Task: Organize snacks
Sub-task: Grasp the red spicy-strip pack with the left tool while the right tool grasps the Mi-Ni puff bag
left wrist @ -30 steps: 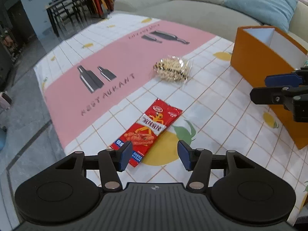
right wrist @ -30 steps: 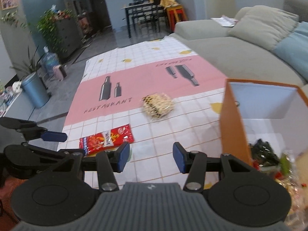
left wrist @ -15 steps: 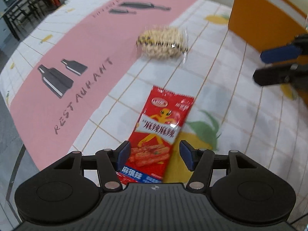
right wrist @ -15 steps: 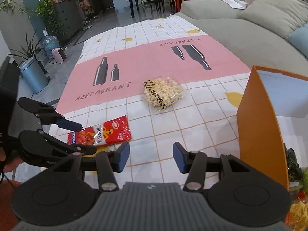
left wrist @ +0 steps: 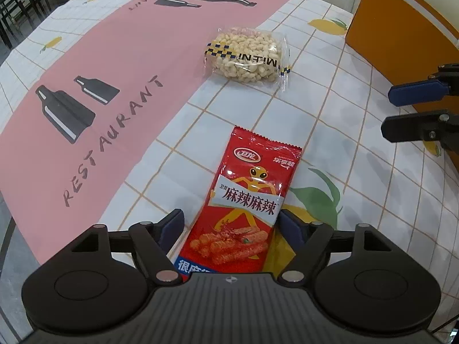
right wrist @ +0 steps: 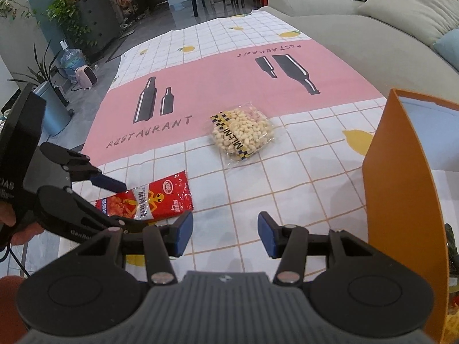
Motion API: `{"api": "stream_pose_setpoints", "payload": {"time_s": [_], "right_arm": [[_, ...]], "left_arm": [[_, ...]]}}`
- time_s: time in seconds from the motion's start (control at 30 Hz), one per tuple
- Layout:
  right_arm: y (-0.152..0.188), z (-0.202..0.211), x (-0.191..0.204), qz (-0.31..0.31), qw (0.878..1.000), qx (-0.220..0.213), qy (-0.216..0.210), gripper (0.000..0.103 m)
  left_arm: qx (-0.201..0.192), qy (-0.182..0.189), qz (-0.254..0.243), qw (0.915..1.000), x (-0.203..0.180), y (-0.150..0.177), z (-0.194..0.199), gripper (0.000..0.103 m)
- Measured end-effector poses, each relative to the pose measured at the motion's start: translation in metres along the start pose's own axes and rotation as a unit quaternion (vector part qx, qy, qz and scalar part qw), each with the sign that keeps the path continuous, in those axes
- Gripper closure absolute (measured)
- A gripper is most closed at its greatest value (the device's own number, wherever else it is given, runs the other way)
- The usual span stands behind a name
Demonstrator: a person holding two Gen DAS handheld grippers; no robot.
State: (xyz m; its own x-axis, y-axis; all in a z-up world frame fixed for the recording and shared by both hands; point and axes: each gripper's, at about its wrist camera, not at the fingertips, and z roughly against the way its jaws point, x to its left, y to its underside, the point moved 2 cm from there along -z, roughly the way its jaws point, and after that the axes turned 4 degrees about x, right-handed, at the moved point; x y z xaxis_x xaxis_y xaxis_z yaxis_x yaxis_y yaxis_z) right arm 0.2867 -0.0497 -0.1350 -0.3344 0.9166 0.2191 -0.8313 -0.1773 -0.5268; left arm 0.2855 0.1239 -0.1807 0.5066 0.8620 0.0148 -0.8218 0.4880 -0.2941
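On the desk [right wrist: 301, 177], under a pink-and-white RESTAURANT cloth with bottles and lemons, two snacks not yet put away: red spicy-strip packet [left wrist: 246, 200] lying flat near the front edge, clear bag of peanuts [left wrist: 246, 57] further in, well apart from it. Left tongs [left wrist: 231, 225] straddling the lower end of the red packet, jaws opening wide, one pad on each side, not pressing on it as far as visible. Right tongs [right wrist: 225, 233] parted about halfway over bare cloth, nothing between them. Orange box [right wrist: 401, 200] at the right edge, already holding a few wrapped things, hard to tell what. So probably somewhere mid-task: some snacks boxed, these two left, red one looks next. Living room around it: grey sofa [right wrist: 373, 28] right behind, dining chairs and potted plants further back, grey tiled floor.
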Motion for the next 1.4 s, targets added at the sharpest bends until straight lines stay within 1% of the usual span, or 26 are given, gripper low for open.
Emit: {"api": "stream_pose_setpoints", "payload": {"time_s": [0.17, 0.27, 0.3, 0.33, 0.43, 0.53, 0.63, 0.73, 0.77, 0.87, 0.93, 0.97, 1.0, 1.03, 1.07, 1.13, 1.23, 1.3, 1.4], "right_arm": [[0.000, -0.005, 0.002, 0.007, 1.000, 0.008, 0.004, 0.054], [-0.003, -0.007, 0.003, 0.012, 1.000, 0.011, 0.008, 0.054], [-0.004, -0.008, 0.004, 0.015, 1.000, 0.012, 0.010, 0.054], [-0.006, -0.009, 0.004, 0.017, 1.000, 0.014, 0.011, 0.053], [-0.010, -0.012, 0.005, 0.023, 0.999, 0.019, 0.013, 0.042], [-0.015, -0.016, 0.006, 0.034, 0.999, 0.027, 0.018, 0.041], [-0.018, -0.019, 0.006, 0.049, 0.998, 0.034, 0.026, 0.041], [-0.023, -0.023, 0.006, 0.058, 0.997, 0.037, 0.039, 0.041], [-0.025, -0.024, 0.005, 0.061, 0.997, 0.037, 0.040, 0.041], [-0.032, -0.030, 0.003, 0.073, 0.996, 0.038, 0.031, 0.040], [-0.037, -0.036, 0.001, 0.086, 0.995, 0.037, 0.017, 0.035], [-0.041, -0.041, -0.001, 0.090, 0.995, 0.040, 0.012, 0.034], [-0.044, -0.045, -0.002, 0.091, 0.995, 0.041, 0.014, 0.034], [-0.049, -0.049, -0.003, 0.093, 0.995, 0.039, 0.017, 0.032], [-0.054, -0.054, -0.004, 0.096, 0.994, 0.040, 0.020, 0.022], [-0.063, -0.064, -0.004, 0.108, 0.993, 0.040, 0.022, 0.011], [-0.075, -0.077, -0.002, 0.143, 0.989, 0.036, 0.027, 0.010], [-0.084, -0.088, -0.002, 0.155, 0.987, 0.037, 0.026, 0.010], [-0.095, -0.107, -0.003, 0.172, 0.983, 0.053, 0.023, 0.010]], "left_arm": [[-0.009, 0.000, 0.008, 0.9999, 0.000, 0.001, 0.000, 0.013], [-0.007, 0.001, 0.014, 0.9999, 0.001, 0.000, 0.001, 0.015], [-0.005, 0.004, 0.017, 0.9998, 0.000, 0.000, 0.002, 0.020], [-0.003, 0.003, 0.021, 0.9998, 0.000, -0.001, 0.003, 0.023], [0.000, -0.001, 0.031, 0.9995, -0.005, -0.002, 0.005, 0.032], [0.002, -0.009, 0.050, 0.9987, -0.008, -0.002, 0.007, 0.037], [0.000, -0.019, 0.089, 0.9958, -0.009, -0.002, 0.008, 0.039], [-0.004, -0.032, 0.147, 0.9885, -0.007, -0.004, 0.007, 0.040], [-0.003, -0.036, 0.173, 0.9842, -0.005, -0.006, 0.007, 0.040], [-0.007, -0.048, 0.254, 0.9661, 0.002, -0.009, 0.007, 0.040], [-0.011, -0.057, 0.285, 0.9567, 0.004, -0.010, 0.006, 0.040], [-0.012, -0.062, 0.294, 0.9536, 0.004, -0.012, 0.005, 0.040], [-0.014, -0.068, 0.300, 0.9516, 0.005, -0.015, 0.005, 0.040], [-0.015, -0.072, 0.303, 0.9501, 0.006, -0.017, 0.004, 0.039], [-0.016, -0.075, 0.306, 0.9489, 0.008, -0.019, 0.003, 0.039], [-0.017, -0.081, 0.311, 0.9469, 0.010, -0.022, 0.003, 0.039], [-0.017, -0.086, 0.311, 0.9463, 0.011, -0.023, 0.003, 0.038], [-0.021, -0.089, 0.310, 0.9464, 0.009, -0.023, 0.002, 0.038], [-0.025, -0.089, 0.309, 0.9465, 0.009, -0.022, 0.004, 0.038]]}}
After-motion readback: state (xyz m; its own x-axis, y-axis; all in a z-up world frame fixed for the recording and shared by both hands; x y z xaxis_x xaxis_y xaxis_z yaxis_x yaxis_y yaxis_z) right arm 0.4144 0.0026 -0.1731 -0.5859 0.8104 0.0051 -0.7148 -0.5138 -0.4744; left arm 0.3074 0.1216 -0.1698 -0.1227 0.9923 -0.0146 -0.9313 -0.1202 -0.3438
